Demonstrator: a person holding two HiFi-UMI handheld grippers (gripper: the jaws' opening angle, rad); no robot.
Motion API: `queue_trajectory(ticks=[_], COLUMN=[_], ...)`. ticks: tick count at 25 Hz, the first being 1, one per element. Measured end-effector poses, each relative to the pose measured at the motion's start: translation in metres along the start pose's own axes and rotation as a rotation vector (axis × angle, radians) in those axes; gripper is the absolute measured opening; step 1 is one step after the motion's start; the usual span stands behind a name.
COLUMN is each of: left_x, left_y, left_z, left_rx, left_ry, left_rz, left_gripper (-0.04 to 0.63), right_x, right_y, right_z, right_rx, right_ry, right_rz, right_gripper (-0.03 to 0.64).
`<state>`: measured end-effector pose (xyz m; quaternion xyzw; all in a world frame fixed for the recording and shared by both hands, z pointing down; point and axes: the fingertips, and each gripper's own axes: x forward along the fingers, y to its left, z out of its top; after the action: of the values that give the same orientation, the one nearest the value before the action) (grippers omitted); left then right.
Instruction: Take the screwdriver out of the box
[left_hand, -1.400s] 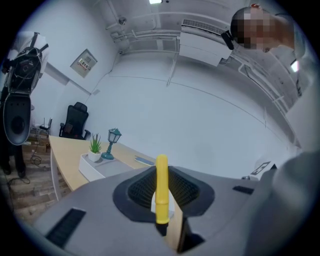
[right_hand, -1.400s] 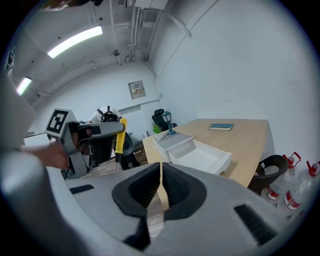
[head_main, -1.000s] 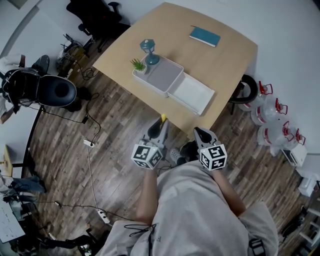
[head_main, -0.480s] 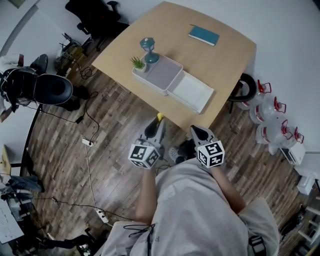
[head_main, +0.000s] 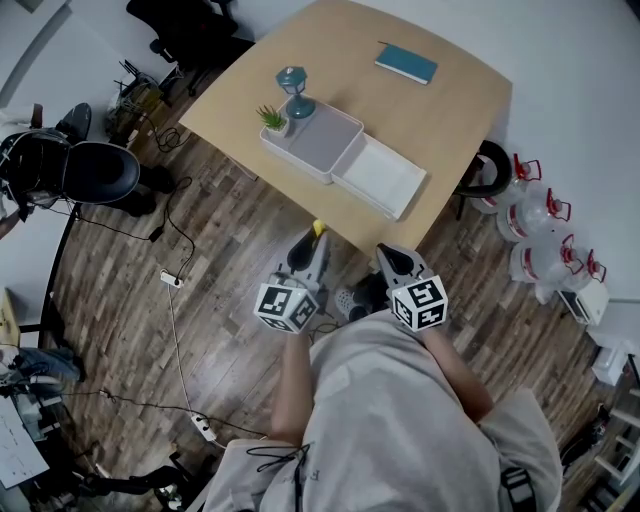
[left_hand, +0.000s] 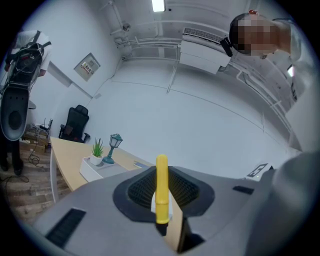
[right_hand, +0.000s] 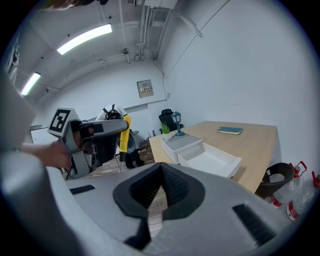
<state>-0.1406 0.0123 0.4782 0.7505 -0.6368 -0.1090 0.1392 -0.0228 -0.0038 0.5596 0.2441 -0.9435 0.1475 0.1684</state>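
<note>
A yellow-handled screwdriver (left_hand: 161, 192) stands upright between the jaws of my left gripper (left_hand: 162, 200), which is shut on it. In the head view the left gripper (head_main: 311, 243) hangs over the wooden floor just short of the table's near edge, with the screwdriver's yellow end (head_main: 319, 229) poking out. Beside it, my right gripper (head_main: 386, 259) is shut with nothing in it (right_hand: 159, 189). The right gripper view also shows the left gripper (right_hand: 95, 134) holding the screwdriver (right_hand: 122, 134). The open white box (head_main: 318, 166) lies on the table, its lid (head_main: 385, 176) flat beside it.
The wooden table (head_main: 440, 120) also carries a small plant (head_main: 271, 118), a teal lamp (head_main: 293, 90) and a teal book (head_main: 406, 63). A black bin (head_main: 490, 172) and water jugs (head_main: 540, 215) stand to the right. An office chair (head_main: 95, 172) and floor cables (head_main: 172, 280) are on the left.
Both grippers have drifted slightly toward the table; the left one has kept hold of the screwdriver throughout.
</note>
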Motion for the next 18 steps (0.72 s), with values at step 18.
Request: queue_trajectory(ticks=[18], left_x=[-0.002], left_y=[0.010], left_z=[-0.001], left_rx=[0.005], left_ry=[-0.003], left_rz=[0.058], left_gripper=[0.067], right_x=[0.009], right_y=[-0.001], right_z=[0.001], right_rx=[0.012], right_ry=[-0.009], right_rz=[0.033], right_gripper=[0.002])
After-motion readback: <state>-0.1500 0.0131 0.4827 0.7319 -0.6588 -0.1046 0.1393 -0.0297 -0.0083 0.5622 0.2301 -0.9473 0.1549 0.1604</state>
